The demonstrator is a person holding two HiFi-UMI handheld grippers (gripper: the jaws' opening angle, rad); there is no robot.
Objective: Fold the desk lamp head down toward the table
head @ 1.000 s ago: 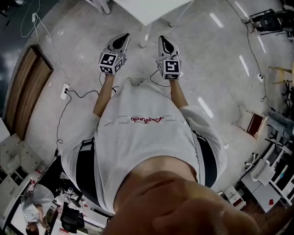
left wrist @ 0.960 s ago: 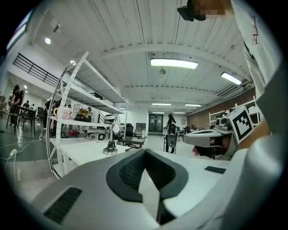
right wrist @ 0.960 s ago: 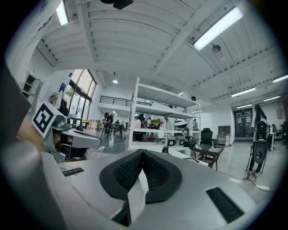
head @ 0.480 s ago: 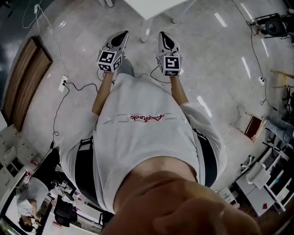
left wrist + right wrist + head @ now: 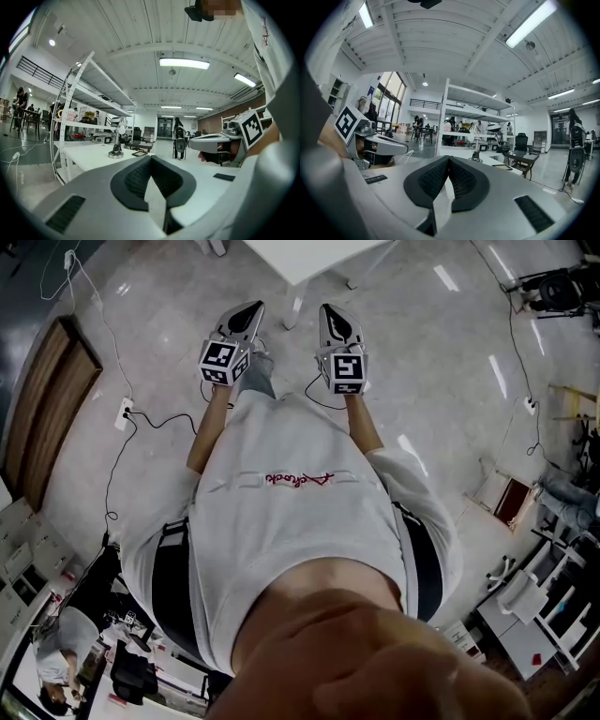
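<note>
- Head view: the person stands on the bare floor [image 5: 441, 362] and holds both tools out in front, side by side and apart. The left gripper [image 5: 250, 315] and the right gripper [image 5: 332, 319] both point toward a white table [image 5: 309, 257], of which only a corner shows at the top edge. No lamp shows here, and neither tool reaches the table.
- Left gripper view: its jaws are pressed together with nothing between them. The desk lamp [image 5: 116, 142] stands upright on the white tabletop, well apart from the tool, in front of a shelving rack [image 5: 70, 101]. Its head looks raised above its round base, though it is too small to read the joints.
- Right gripper view: these jaws are likewise closed and empty. The same lamp shows far off on the tabletop, its head up near the top of its arm.
- Progress, as a judgement: nothing of the fold is done yet. What is left is the approach to the table, a hold on the lamp, most likely steadying the base with one tool, and pressing the head down with the other.
</note>
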